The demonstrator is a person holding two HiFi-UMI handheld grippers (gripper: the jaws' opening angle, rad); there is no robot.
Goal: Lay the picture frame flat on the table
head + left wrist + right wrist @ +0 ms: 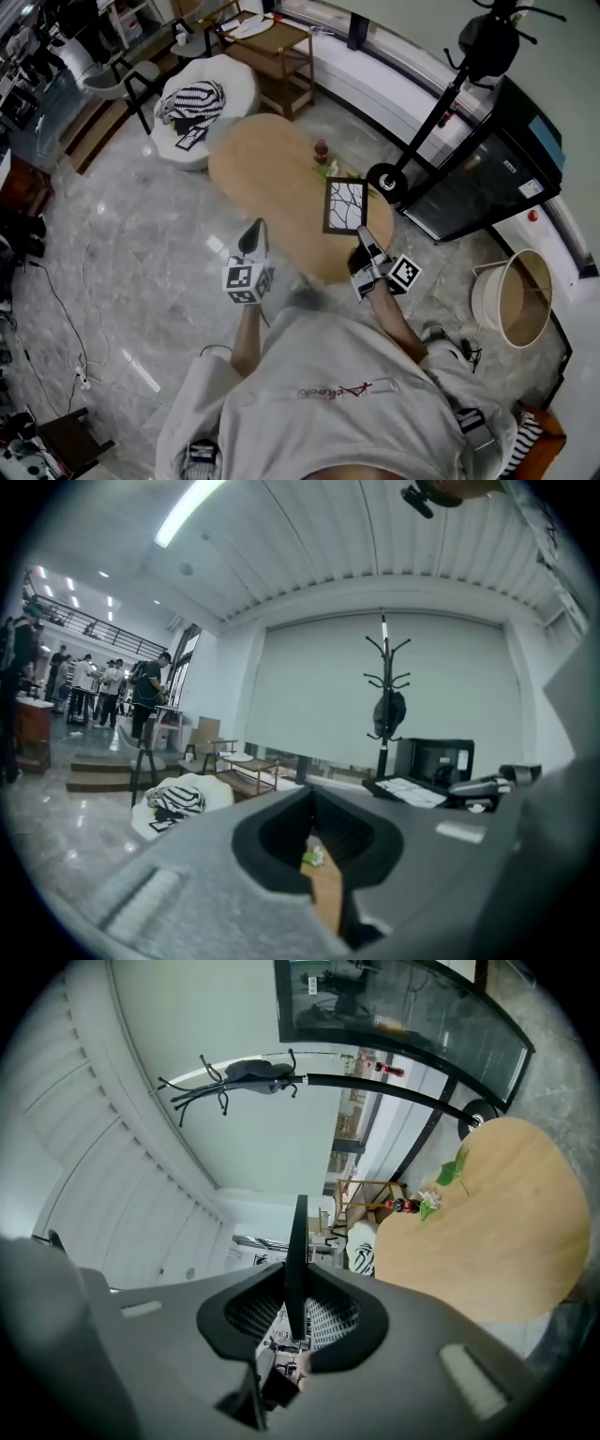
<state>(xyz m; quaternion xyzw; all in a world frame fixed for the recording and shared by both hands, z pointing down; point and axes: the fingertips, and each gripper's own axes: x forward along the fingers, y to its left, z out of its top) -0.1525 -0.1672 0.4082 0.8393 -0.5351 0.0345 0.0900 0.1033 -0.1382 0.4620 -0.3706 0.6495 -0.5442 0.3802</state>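
picture frame [296,1241]: showing only its thin edge, hiding its face
table [325,892]: peeking as a sliver between the jaws
coat rack [439,111]: getting cut by the top edge

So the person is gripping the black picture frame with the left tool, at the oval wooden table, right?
Not quite. The picture frame is gripped by the right tool, not the left one. The right gripper view shows that tool's jaws closed on the frame's thin edge. The rest stands: the frame is black, and this is at the oval wooden table.
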